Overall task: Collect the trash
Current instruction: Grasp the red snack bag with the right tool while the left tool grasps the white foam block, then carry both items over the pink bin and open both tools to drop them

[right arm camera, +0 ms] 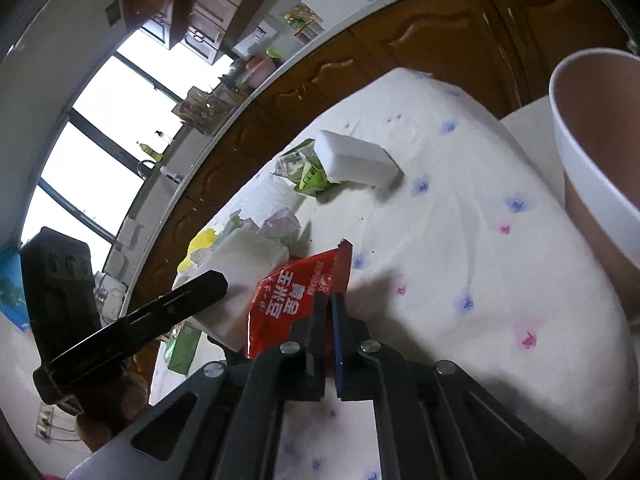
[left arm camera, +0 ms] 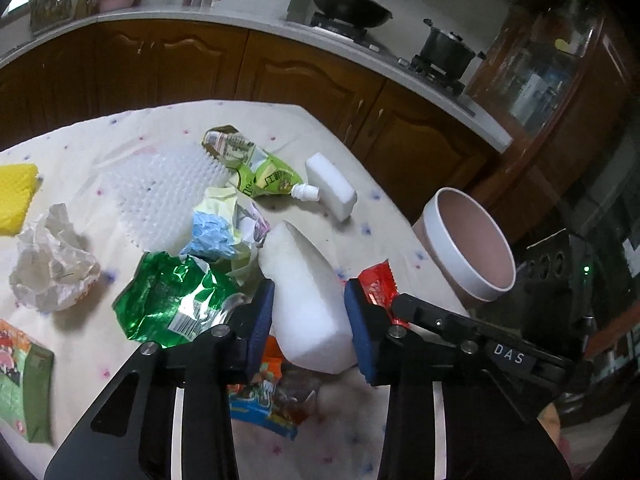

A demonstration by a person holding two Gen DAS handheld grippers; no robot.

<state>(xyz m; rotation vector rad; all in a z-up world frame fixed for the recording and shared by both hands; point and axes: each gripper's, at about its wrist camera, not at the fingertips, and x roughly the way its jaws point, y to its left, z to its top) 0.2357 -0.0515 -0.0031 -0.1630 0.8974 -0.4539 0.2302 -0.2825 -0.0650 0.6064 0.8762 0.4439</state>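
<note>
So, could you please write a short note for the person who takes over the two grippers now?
Left gripper: shut on the white foam block.
Right gripper: shut on the red snack wrapper.
The pink bin stands at the table's right edge; nothing shows inside it.
Done: two pieces gripped, none binned.
Left: drop both in the bin, then the green foil wrapper, crumpled white paper, green drink pouch and the rest.

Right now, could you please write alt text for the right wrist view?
The right tool is shut on a red snack wrapper above a floral tablecloth, with a pink bin at the right. A white foam block sits beside the wrapper.
</note>
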